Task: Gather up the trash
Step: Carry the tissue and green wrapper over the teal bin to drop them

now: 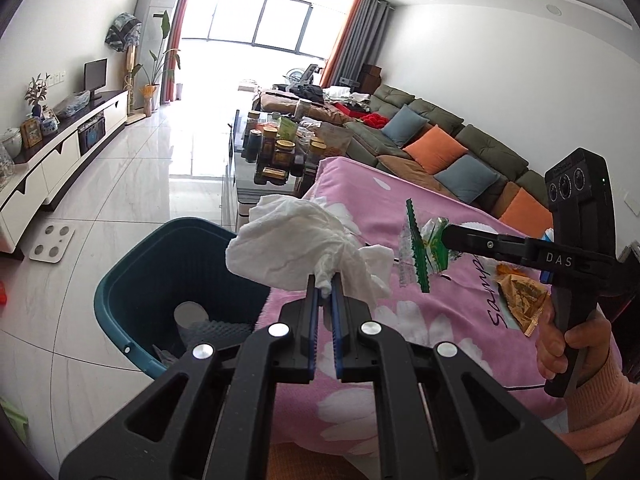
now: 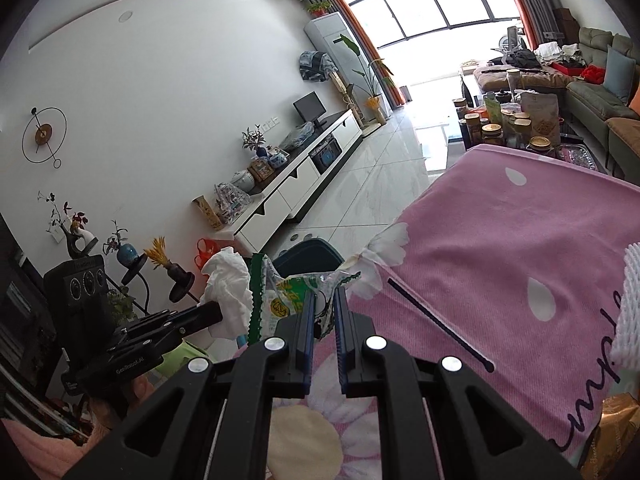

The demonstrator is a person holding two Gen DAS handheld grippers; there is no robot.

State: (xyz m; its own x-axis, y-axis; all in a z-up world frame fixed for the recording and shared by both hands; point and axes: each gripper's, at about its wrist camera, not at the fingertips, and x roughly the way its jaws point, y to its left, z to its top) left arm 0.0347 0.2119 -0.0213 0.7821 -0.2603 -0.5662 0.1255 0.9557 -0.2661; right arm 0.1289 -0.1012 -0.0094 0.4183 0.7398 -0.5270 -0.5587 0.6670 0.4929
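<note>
My left gripper point(image 1: 326, 280) is shut on a crumpled white tissue point(image 1: 296, 244) and holds it above the pink blanket's edge, next to a teal bin point(image 1: 132, 280). My right gripper point(image 2: 323, 294) is shut on a clear green-printed wrapper point(image 2: 296, 292), lifted above the blanket. The wrapper also shows in the left wrist view point(image 1: 420, 248), at the tip of the right gripper point(image 1: 444, 236). The tissue point(image 2: 226, 284) and the left gripper point(image 2: 216, 314) show in the right wrist view. The bin point(image 2: 308, 258) sits behind the wrapper there.
A pink flowered blanket point(image 1: 440, 320) covers the table. An orange-gold snack packet point(image 1: 520, 300) and a white foam net point(image 2: 628, 308) lie on it. Several jars stand on a dark coffee table point(image 1: 276, 152) beyond. A white scale point(image 1: 52, 242) lies on the tiled floor.
</note>
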